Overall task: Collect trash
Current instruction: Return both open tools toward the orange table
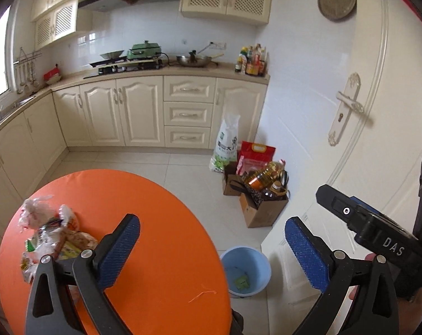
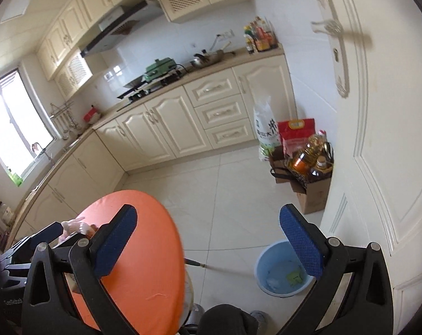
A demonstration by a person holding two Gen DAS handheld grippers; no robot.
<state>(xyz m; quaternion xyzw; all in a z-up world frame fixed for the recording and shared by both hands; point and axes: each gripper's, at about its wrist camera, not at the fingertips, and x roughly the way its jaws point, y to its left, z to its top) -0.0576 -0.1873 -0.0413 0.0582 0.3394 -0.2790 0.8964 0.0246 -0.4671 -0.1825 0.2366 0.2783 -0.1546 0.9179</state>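
both grippers, left gripper [image 1: 212, 248] and right gripper [image 2: 208, 240], jaws spread, empty; wrappers [image 1: 51, 237] on orange table [image 1: 155, 209]; bin [image 1: 245, 270] below.

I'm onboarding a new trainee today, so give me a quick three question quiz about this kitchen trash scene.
1. True or false: the left hand-held gripper holds a wrapper.
2. Where does the blue bin stand? A) on the orange table B) on the floor beside the table C) on the counter
3. Fill in: the pile of wrappers lies on the ____ table.

Key: 1. False, both it and the right hand-held gripper are open and empty. 2. B. 3. Orange.
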